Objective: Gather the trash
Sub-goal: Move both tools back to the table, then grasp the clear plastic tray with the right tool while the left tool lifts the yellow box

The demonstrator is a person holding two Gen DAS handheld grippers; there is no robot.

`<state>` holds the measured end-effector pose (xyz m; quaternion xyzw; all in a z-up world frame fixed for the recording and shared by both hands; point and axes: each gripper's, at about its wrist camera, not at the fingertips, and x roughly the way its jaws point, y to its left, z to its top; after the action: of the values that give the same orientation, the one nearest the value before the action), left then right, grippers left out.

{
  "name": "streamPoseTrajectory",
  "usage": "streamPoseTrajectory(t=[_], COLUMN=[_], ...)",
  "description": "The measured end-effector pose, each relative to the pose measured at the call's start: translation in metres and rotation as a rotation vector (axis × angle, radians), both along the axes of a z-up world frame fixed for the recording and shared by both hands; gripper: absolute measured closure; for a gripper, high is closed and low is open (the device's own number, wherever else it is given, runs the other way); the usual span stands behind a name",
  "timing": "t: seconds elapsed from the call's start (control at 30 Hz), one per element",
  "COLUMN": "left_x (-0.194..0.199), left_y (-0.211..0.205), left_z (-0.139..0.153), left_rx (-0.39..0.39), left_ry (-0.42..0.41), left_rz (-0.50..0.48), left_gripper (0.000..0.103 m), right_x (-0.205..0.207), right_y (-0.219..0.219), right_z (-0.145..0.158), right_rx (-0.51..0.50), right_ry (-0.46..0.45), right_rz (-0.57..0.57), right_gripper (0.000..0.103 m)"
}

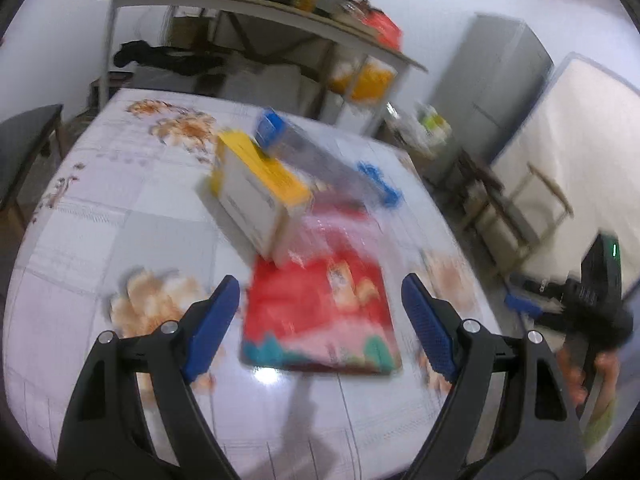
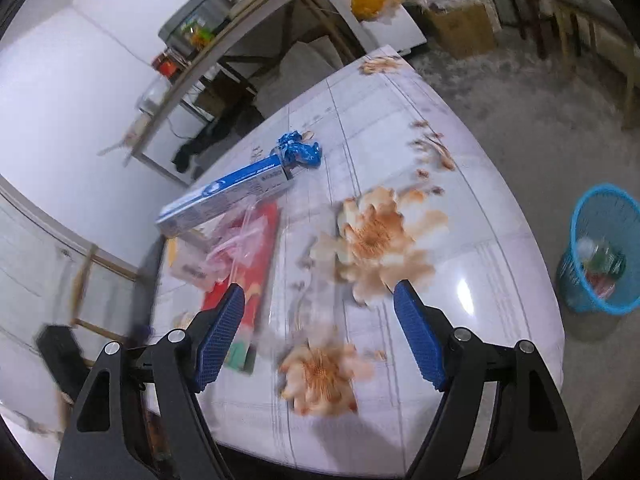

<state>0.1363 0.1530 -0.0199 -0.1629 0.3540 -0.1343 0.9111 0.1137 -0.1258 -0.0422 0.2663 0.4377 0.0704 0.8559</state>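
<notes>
- Blue bin (image 2: 604, 252) is already holding some trash; you are leaving the red packet (image 1: 320, 316), yellow box (image 1: 256, 196) and toothpaste carton (image 2: 228, 196) lying on the table (image 2: 480, 280).
- Left gripper (image 1: 320, 320) and right gripper (image 2: 320, 332) are gaping wide; you are carrying nothing.

1. You have a flat red snack packet (image 1: 320, 312) lying on the surface (image 1: 120, 208), with a teal band along its near edge.
2. A yellow and white carton (image 1: 256, 192) rests tilted, one end on the red packet.
3. A long blue and white box (image 2: 228, 196) lies just beside the carton, partly over the pile.
4. A crumpled blue foil wrapper (image 2: 300, 152) touches the far end of the long box.
5. A clear plastic bag (image 2: 240, 244) lies on the red packet, crumpled.
6. The blue mesh trash basket (image 2: 600, 248) stands on the floor, well apart from the pile, with some trash inside.
</notes>
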Motion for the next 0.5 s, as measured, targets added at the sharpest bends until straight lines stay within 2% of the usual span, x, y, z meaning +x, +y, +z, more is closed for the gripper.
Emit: streamPoseTrajectory(t=[0.1,0.2,0.3,0.47,0.5], left_x=[0.026,0.059,0.083,0.104,0.107], left_y=[-0.004,-0.007,-0.004,-0.004,-0.004], left_z=[0.003,-0.001,-0.012,-0.026,-0.03], left_rx=[0.046,0.081,0.061,0.026,0.018], left_ry=[0.007,0.031,0.066,0.12,0.132], left_rz=[0.064,0.13,0.164,0.153,0.153], left_gripper=[0.024,0.024,0.025,0.031,0.035], right_x=[0.013,0.02,0.027,0.036,0.038], right_y=[0.013,0.019,0.022,0.028,0.029], right_z=[-0.002,-0.007,-0.01,-0.016,-0.017], right_rx=[-0.058,-0.071,-0.084,-0.118,-0.124], right_ry=[0.015,0.027,0.037,0.049,0.05], right_rz=[-0.015,-0.032,-0.037,-0.028,-0.027], right_gripper=[0.028,0.028,0.028,0.028,0.028])
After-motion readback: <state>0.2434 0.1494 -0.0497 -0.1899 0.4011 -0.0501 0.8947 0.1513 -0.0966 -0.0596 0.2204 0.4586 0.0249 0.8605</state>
